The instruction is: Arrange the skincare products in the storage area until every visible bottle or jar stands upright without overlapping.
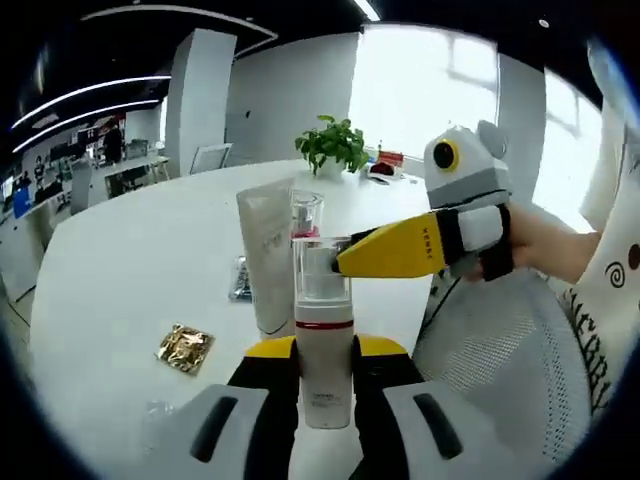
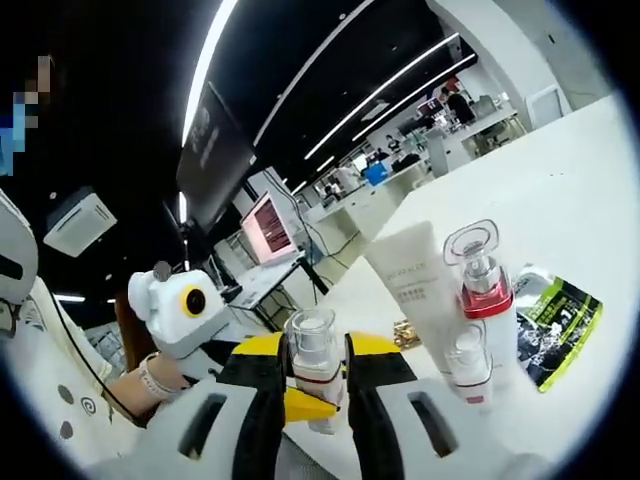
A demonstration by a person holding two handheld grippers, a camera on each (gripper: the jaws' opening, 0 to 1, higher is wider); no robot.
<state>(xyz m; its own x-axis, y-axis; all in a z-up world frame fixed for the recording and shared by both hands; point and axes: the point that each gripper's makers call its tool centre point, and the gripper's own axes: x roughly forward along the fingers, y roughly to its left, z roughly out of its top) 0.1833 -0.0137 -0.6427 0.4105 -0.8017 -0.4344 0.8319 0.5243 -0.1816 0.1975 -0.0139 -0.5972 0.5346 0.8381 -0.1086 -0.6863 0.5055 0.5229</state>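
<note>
A white pump bottle (image 1: 323, 350) with a red band and a clear cap stands upright between my left gripper's (image 1: 325, 368) yellow-tipped jaws, which are shut on its body. My right gripper (image 1: 337, 262) reaches in from the right and is closed on the bottle's clear cap. In the right gripper view the same bottle (image 2: 313, 350) sits between my right gripper's (image 2: 313, 378) jaws, with the left gripper's yellow jaw (image 2: 300, 408) below it. Behind it stand a white tube (image 1: 267, 255) and a pink-necked bottle (image 1: 306, 212) with a clear cap, both upright.
A gold sachet (image 1: 185, 348) and a dark sachet (image 1: 240, 278) lie on the white table (image 1: 150, 250). A small clear-capped bottle (image 2: 468, 365) and a green-black packet (image 2: 555, 325) sit beside the tube (image 2: 410, 275). A potted plant (image 1: 333, 145) stands far back; a mesh chair (image 1: 510, 350) is right.
</note>
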